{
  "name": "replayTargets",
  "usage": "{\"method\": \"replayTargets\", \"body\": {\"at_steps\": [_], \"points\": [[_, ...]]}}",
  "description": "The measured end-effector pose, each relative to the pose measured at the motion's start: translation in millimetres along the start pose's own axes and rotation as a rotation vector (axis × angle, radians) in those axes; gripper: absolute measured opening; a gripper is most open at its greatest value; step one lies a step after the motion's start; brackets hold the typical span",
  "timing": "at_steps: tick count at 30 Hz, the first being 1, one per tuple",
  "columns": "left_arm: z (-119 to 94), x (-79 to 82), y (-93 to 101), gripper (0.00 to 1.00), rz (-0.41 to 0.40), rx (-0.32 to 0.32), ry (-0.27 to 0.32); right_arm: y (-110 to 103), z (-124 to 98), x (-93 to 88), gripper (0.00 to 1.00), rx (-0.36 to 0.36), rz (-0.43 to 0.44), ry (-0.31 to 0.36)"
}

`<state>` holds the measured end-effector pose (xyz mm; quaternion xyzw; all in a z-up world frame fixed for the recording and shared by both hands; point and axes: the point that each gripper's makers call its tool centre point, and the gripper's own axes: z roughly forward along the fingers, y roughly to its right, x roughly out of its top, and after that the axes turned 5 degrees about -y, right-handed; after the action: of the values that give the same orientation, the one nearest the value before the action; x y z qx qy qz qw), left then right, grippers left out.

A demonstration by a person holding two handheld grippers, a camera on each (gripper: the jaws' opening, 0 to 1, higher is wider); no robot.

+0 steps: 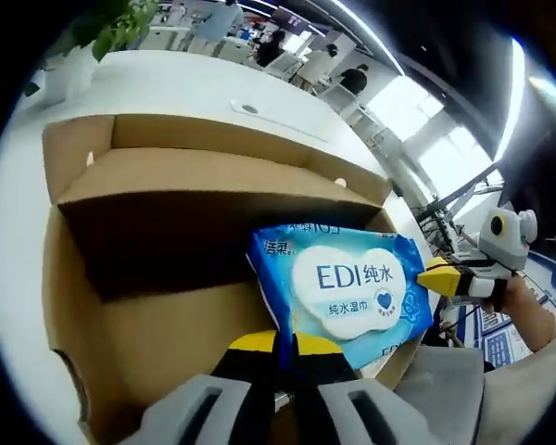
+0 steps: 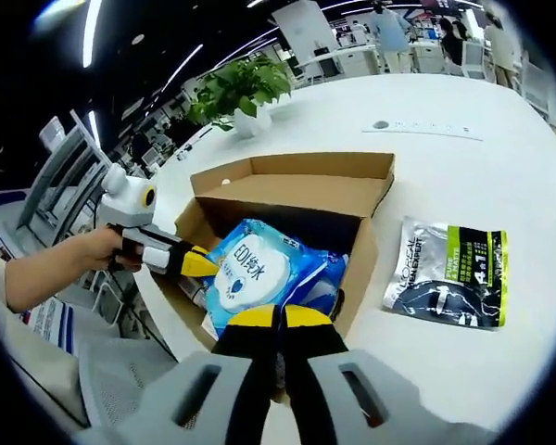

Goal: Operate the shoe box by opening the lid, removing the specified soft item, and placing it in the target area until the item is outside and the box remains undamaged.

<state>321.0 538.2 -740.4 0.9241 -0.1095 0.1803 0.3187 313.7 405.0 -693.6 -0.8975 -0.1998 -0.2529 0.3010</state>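
An open cardboard shoe box (image 2: 287,190) sits on a white desk (image 2: 463,120), toward its near edge, with its lid flap (image 1: 213,139) folded back on the far side. Its inside is brown and shadowed, and what else lies in it cannot be made out. A blue pack of wet wipes (image 1: 347,287), with a white cloud-shaped label reading EDI, stands tilted over the box's near part, partly above the rim; in the right gripper view the same pack (image 2: 259,269) rises out of the opening. The left gripper (image 1: 285,345) has its yellow-tipped jaws drawn together on the lower edge of the pack. The right gripper (image 2: 280,317) likewise has its jaws closed together at the pack's near edge, pinching it. In the left gripper view the right gripper comes in from the right, its yellow tip touching the pack's side, held by a hand (image 1: 519,297). On the desk beside the box, toward the right edge, lies a flat dark pouch (image 2: 449,273) with a green band. A potted green plant (image 2: 241,88) stands near the far corner of the desk.
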Motion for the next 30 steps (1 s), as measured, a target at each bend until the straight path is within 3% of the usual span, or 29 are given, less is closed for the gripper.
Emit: {"method": "replayTargets", "body": {"at_steps": [30], "points": [[-29,3.2,50.0,0.03,0.023,-0.041,0.061,-4,-36,10.3,0.00,0.027,0.030,0.058]]}}
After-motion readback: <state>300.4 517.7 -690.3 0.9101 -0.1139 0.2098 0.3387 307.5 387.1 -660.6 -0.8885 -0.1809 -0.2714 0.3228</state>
